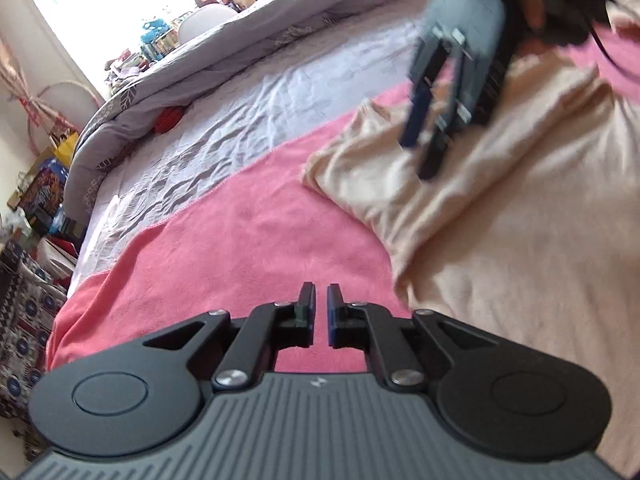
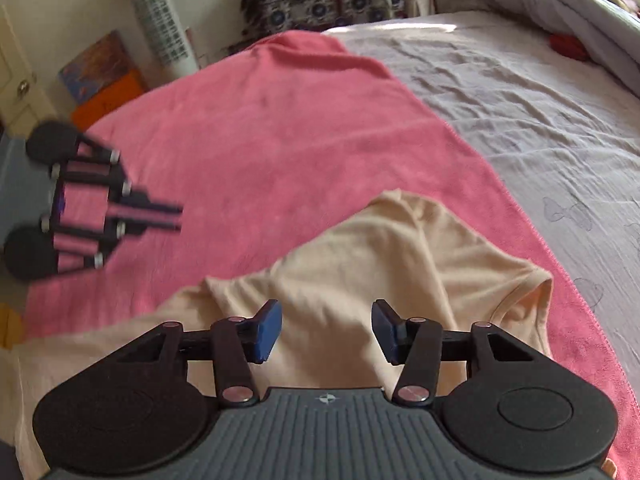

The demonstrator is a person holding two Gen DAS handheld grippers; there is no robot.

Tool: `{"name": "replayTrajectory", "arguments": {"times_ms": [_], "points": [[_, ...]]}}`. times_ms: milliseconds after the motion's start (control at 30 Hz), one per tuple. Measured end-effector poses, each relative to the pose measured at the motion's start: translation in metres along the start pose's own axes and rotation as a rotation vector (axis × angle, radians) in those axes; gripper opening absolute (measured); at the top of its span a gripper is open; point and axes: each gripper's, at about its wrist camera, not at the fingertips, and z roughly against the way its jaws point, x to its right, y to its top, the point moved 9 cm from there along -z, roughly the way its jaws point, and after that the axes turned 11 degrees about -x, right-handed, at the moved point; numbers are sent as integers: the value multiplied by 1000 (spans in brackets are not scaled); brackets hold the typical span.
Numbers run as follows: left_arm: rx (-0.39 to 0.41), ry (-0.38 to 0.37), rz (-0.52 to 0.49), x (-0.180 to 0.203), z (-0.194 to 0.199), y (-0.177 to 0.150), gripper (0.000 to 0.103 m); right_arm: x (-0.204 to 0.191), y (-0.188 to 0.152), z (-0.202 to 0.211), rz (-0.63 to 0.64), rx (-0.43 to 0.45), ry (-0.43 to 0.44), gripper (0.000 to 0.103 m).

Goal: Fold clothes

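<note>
Folding looks barely begun: cream shirt (image 2: 400,256) lies rumpled on the pink towel (image 2: 248,128) across the bed, left gripper (image 1: 319,300) nearly closed and empty, right gripper (image 2: 326,332) half-open, empty.

A lived-in home bedroom: a bed (image 2: 520,120) with rumpled sheet, grey duvet (image 1: 240,60) bunched along its far edge, cluttered floor beside it

Rumpled cream shirt (image 2: 360,248) on pink towel (image 2: 256,120)

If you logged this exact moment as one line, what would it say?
cream shirt: sleeve folded in, on pink towel | left gripper: slightly open, empty | right gripper: open, empty, above shirt
</note>
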Motion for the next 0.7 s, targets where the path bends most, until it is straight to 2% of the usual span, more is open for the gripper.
{"name": "replayTrajectory", "arguments": {"times_ms": [67, 133, 200, 267, 300, 367, 567, 700], "points": [[43, -121, 39, -10, -4, 31, 7, -1, -6, 5, 34, 13, -9, 49], [60, -263, 33, -13, -19, 62, 8, 3, -13, 13, 59, 25, -28, 49], [43, -390, 2, -8, -41, 87, 8, 14, -21, 24, 56, 25, -54, 49], [-20, -456, -28, 3, -69, 98, 8, 24, -34, 22, 66, -18, -78, 49], [-62, -471, -39, 9, -84, 100, 8, 28, -41, 21, 73, -42, -91, 49], [-161, -446, -51, 18, -113, 94, 8, 35, -64, 13, 103, -110, -138, 49], [-181, -457, -55, 14, -123, 87, 14, 58, -147, 44, -22, -121, -161, 50], [-219, -433, -73, 3, -122, 85, 14, 78, -199, 68, -153, -165, -185, 57]]}}
